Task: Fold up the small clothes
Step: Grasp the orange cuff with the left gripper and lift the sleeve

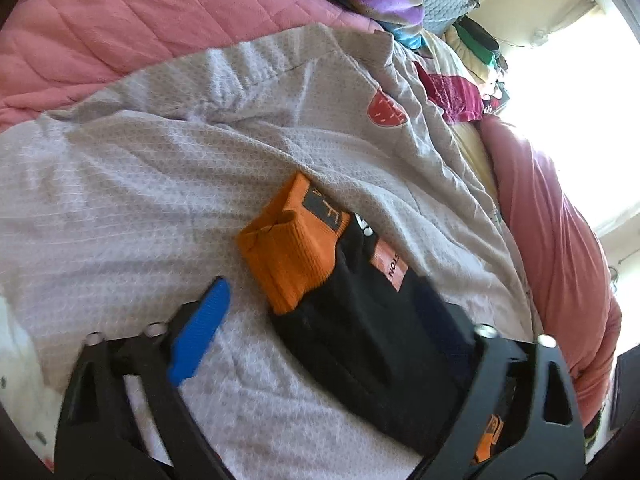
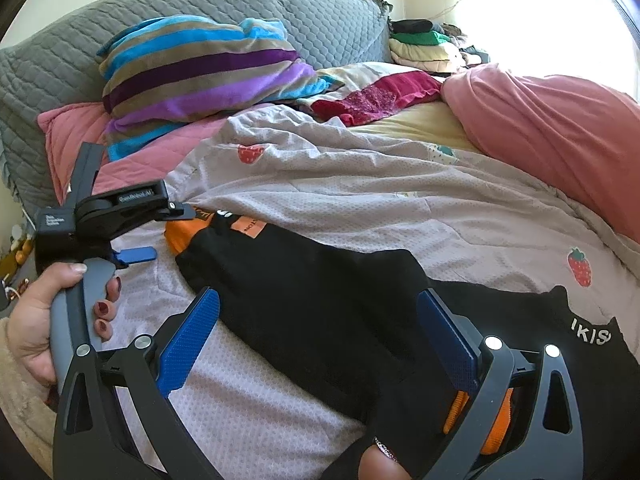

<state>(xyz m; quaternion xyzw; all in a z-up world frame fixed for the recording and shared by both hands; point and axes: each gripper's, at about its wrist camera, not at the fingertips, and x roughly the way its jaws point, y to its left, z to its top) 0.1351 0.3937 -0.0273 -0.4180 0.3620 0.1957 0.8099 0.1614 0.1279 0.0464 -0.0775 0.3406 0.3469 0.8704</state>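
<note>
- At the far left of the right wrist view, a person's hand [image 2: 44, 320] with dark red nails wraps the grey handle of the left gripper [image 2: 158, 234], which reaches in over the bed from that side.
- One blue pad [image 2: 136, 255] of the left gripper lies just above the pale sheet [image 2: 360, 200], beside the orange cuff [image 2: 180, 236] of the black sock [image 2: 304, 292]; its other finger lies over the cuff end.
- In the left wrist view, the left gripper [image 1: 332, 312] stands open around the sock [image 1: 368, 332]: the left blue pad [image 1: 200, 332] is clear of the fabric on the sheet [image 1: 160, 184], while the right pad is dark and blurred against the black cloth, so contact there cannot be told.
- The orange cuff [image 1: 292, 248] sits just ahead of the fingers, with an orange label [image 1: 390, 264] on the black part.
- The sock stretches across the middle of the bed, cuff to the left, its body running rightward and down between the fingers of the right gripper [image 2: 320, 340].
- The right gripper is wide open; its left pad [image 2: 188, 344] rests clear on the sheet, its right pad [image 2: 452, 340] stands at the sock's edge, gripping nothing.
- A second black sock [image 2: 580, 360] with white lettering lies just right of it.
- Behind, a striped pillow [image 2: 200, 68] leans on a grey quilt [image 2: 332, 20]; a pink blanket [image 2: 552, 120] is bunched at right.
</note>
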